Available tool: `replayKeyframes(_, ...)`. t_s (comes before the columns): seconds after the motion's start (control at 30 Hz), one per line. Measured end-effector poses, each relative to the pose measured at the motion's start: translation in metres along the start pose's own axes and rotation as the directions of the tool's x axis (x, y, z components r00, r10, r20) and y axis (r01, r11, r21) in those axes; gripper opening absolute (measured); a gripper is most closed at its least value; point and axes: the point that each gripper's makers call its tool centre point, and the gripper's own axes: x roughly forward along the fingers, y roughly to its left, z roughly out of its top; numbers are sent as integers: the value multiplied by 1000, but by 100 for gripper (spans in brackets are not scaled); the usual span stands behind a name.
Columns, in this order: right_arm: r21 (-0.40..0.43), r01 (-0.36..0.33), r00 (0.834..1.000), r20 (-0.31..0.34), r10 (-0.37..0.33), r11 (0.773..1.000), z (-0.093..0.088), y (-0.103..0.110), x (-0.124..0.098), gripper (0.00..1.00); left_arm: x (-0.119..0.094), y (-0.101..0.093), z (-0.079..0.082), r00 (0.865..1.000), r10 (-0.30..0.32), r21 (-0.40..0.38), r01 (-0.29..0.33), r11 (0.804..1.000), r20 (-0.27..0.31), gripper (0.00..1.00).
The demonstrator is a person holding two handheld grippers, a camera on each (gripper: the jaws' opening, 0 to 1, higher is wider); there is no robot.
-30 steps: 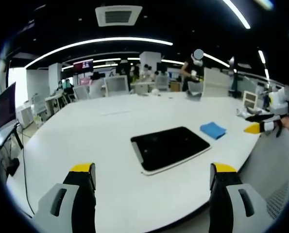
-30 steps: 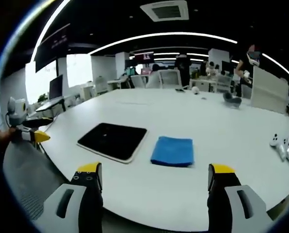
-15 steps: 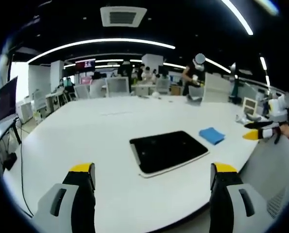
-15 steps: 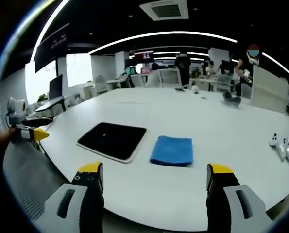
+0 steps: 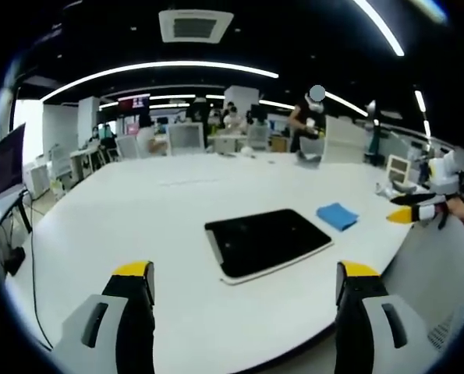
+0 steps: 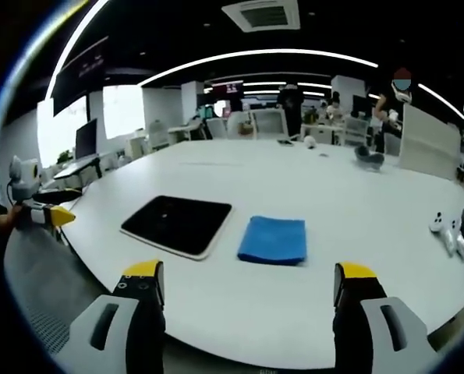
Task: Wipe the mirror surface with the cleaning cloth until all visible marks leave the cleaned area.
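A dark rectangular mirror (image 5: 266, 241) with a pale rim lies flat on the white table (image 5: 154, 226), and a folded blue cloth (image 5: 337, 216) rests just to its right. In the right gripper view the mirror (image 6: 178, 224) lies left of the blue cloth (image 6: 274, 239). My left gripper (image 5: 243, 287) hovers open off the table's near edge, short of the mirror. Open too, my right gripper (image 6: 247, 284) hangs off the table's edge in front of the cloth. Each gripper appears small in the other's view, the right gripper (image 5: 412, 212) at far right, the left gripper (image 6: 48, 216) at far left.
A white controller-like object (image 6: 448, 231) lies at the table's right edge. Small items (image 6: 370, 158) sit at the table's far side. Office chairs, desks, monitors and several people stand beyond the table. The white table (image 6: 356, 202) spreads wide around mirror and cloth.
Both views have shifted only slightly; the mirror and cloth lie where they were, and both grippers stay open.
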Motion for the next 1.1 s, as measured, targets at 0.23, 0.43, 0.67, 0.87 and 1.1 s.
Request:
replayKeyframes(0.23, -3, -15, 1000, -20, 15, 1000, -3, 3, 1, 89, -1, 2, -1, 1000, 10, -9, -10, 1000, -4, 94)
replayKeyframes(0.43, 4, -19, 1000, -9, 19, 1000, -1, 3, 1, 89, -1, 2, -3, 1000, 14, -16, -14, 1000, -16, 97)
replayKeyframes(0.67, 10, -18, 1000, -19, 19, 1000, -3, 3, 1, 88, -1, 1, -3, 1000, 5, -8, -5, 1000, -16, 95)
replayKeyframes(0.87, 21, 0, 1000, -4, 0, 1000, -1, 0, 0, 88, 0, -3, -5, 999, -23, 3, 23, 1000, -30, 93)
replayKeyframes(1.1, 28, -1, 1000, -6, 1, 1000, -1, 0, 0, 88, 0, -2, -5, 999, -17, 1, 17, 1000, -27, 92)
